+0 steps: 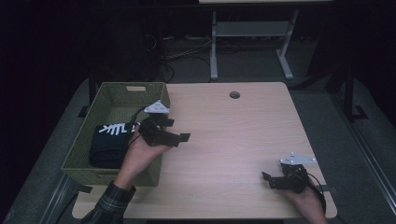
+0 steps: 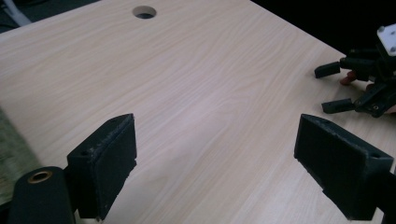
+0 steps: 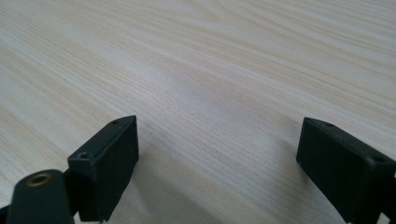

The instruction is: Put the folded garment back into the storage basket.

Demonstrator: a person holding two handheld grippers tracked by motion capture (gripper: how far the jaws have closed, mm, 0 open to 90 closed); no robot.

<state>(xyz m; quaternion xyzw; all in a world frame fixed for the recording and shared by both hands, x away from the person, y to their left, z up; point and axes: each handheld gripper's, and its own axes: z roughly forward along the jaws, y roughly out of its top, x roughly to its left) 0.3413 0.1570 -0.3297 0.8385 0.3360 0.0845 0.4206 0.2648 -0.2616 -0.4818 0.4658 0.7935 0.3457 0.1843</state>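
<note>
Cloth (image 1: 112,142): folded in basket (image 1: 107,95), behind our left claw (image 1: 180,138).
Left claw: spread, empty, over tabletop (image 1: 233,135).
Right claw (image 1: 267,179): spread, empty, resting.

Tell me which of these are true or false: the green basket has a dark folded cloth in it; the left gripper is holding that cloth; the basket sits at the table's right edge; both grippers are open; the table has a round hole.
1. The green basket holds a dark folded cloth. True.
2. The left gripper is holding that cloth. False: its fingers are wide apart with bare table between them.
3. The basket sits at the table's right edge. False: it is at the left edge.
4. Both grippers are open. True: the right gripper is also empty, over bare wood.
5. The table has a round hole. True, near its far edge.
</note>
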